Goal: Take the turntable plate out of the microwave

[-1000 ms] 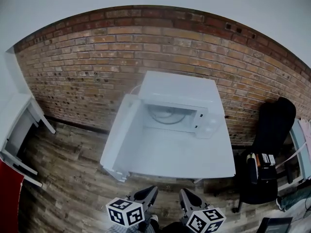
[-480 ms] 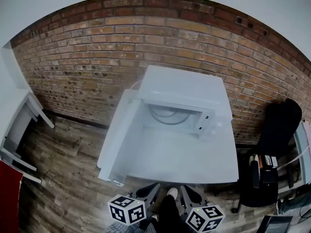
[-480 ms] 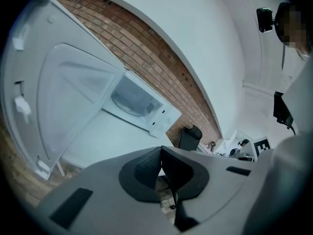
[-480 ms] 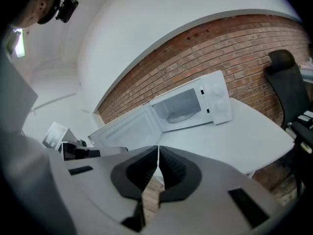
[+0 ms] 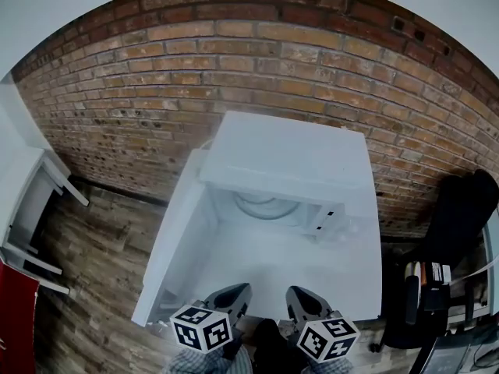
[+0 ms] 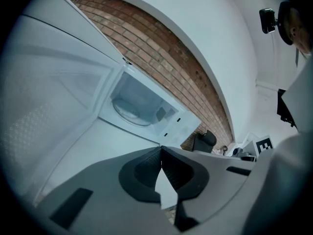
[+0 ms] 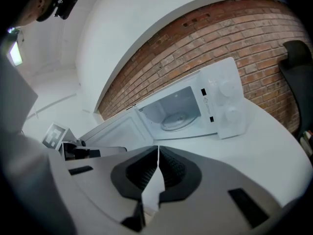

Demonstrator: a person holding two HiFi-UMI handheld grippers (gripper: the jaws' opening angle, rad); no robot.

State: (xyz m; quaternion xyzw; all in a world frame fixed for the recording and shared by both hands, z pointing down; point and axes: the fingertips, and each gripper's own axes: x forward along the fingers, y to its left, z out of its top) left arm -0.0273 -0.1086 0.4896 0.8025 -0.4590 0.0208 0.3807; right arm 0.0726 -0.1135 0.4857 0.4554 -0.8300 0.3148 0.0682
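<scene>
A white microwave (image 5: 288, 150) stands on a white table (image 5: 296, 263) against a brick wall, its door (image 5: 175, 236) swung open to the left. The clear glass turntable plate (image 5: 267, 204) (image 6: 128, 112) (image 7: 179, 120) lies inside the cavity. My left gripper (image 5: 238, 293) (image 6: 161, 151) and my right gripper (image 5: 295, 294) (image 7: 157, 150) hover side by side at the table's near edge, well short of the microwave. Both are shut with nothing between the jaws.
The open door juts out along the table's left side. A black office chair (image 5: 460, 232) stands to the right of the table, with clutter (image 5: 433, 275) beside it. A white shelf unit (image 5: 31, 209) is at the far left on the wooden floor.
The view has closed in on the table and microwave. Both grippers have moved forward from over the floor to the table's near edge, still shut.
</scene>
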